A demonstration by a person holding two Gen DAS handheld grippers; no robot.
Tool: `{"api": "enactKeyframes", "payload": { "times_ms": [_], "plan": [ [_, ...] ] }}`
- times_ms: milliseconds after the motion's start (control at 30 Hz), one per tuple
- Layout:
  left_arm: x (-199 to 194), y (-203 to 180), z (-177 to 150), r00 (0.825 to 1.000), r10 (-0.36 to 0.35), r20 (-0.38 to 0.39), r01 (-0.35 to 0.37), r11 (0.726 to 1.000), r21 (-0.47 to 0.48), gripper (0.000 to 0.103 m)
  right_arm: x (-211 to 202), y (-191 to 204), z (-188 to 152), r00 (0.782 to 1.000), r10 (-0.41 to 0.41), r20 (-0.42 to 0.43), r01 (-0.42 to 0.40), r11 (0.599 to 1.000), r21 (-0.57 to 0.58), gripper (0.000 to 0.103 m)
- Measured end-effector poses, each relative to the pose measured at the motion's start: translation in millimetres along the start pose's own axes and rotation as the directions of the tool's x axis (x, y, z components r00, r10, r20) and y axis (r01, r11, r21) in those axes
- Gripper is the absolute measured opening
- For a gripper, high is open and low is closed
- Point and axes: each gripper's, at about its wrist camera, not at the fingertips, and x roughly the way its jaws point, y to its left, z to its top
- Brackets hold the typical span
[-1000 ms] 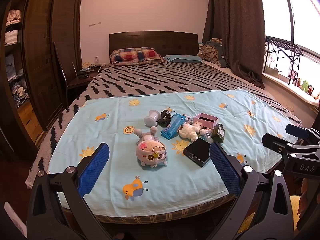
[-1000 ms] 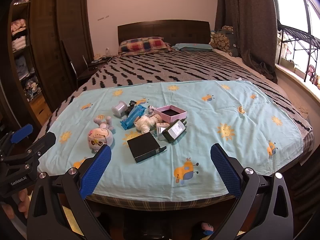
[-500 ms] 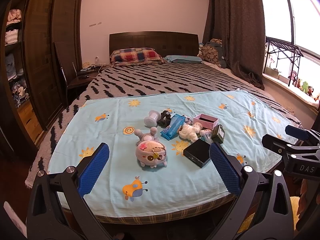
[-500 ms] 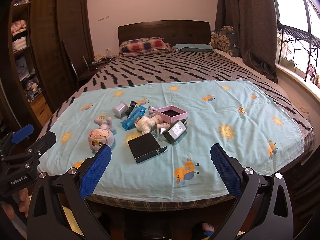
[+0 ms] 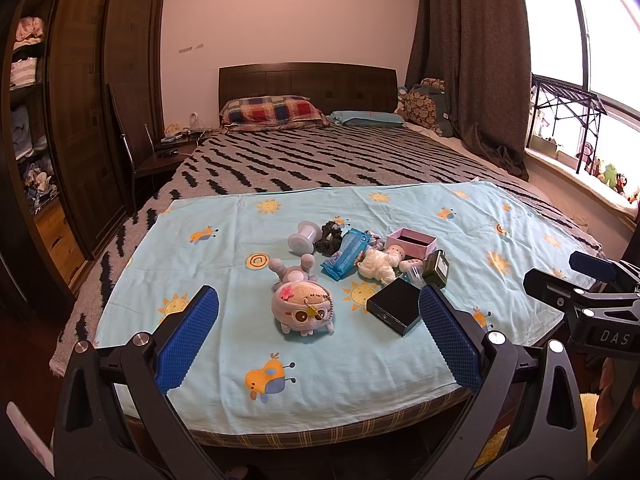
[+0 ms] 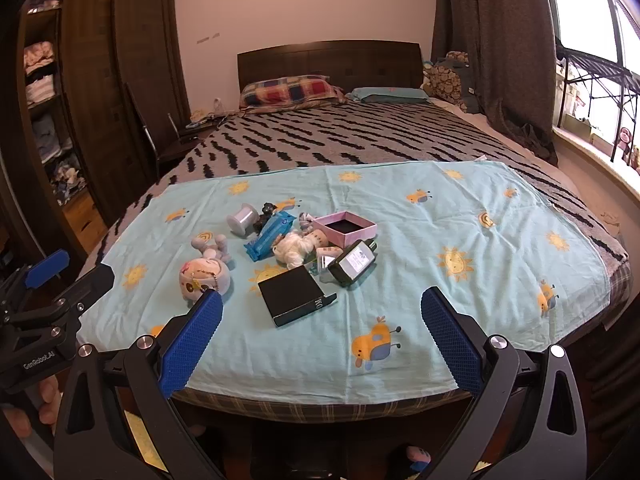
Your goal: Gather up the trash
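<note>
A pile of small items lies on a light blue sheet at the bed's foot: a plush toy, a black box, a blue wrapper, a pink open box, a dark bottle, a white spool and a white doll. My left gripper is open and empty, short of the bed's edge. My right gripper is open and empty, also short of the edge. The same pile shows in the right wrist view: plush toy, black box, bottle.
The bed has a striped cover and pillows at the headboard. A dark wardrobe and a chair stand at the left. Curtains and a window sill with toys are at the right.
Almost nothing differs; both grippers stay open and hold nearly still in front of the bed.
</note>
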Motion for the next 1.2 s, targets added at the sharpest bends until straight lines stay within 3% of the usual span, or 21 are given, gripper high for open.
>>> {"api": "enactKeyframes", "payload": {
  "times_ms": [833, 1067, 1200],
  "plan": [
    [5.9, 7.1, 3.1, 1.000, 0.017, -0.011, -0.017, 1.000, -0.021, 0.095, 7.1, -6.8, 0.1, 1.000, 0.003, 0.007, -0.004, 0.999, 0.037, 0.100],
    [27.0, 20.9, 0.6, 0.998, 0.051, -0.033, -0.052, 0.997, -0.051, 0.095, 29.4, -18.8, 1.0, 0.999, 0.051, 0.010, -0.052, 0.995, 0.085, 0.100],
    [42.2, 28.0, -2.4, 0.997, 0.060, -0.048, -0.063, 0.996, -0.063, 0.095, 41.1, -19.9, -1.4, 0.983, 0.172, 0.059, -0.177, 0.980, 0.086, 0.100]
  ]
}}
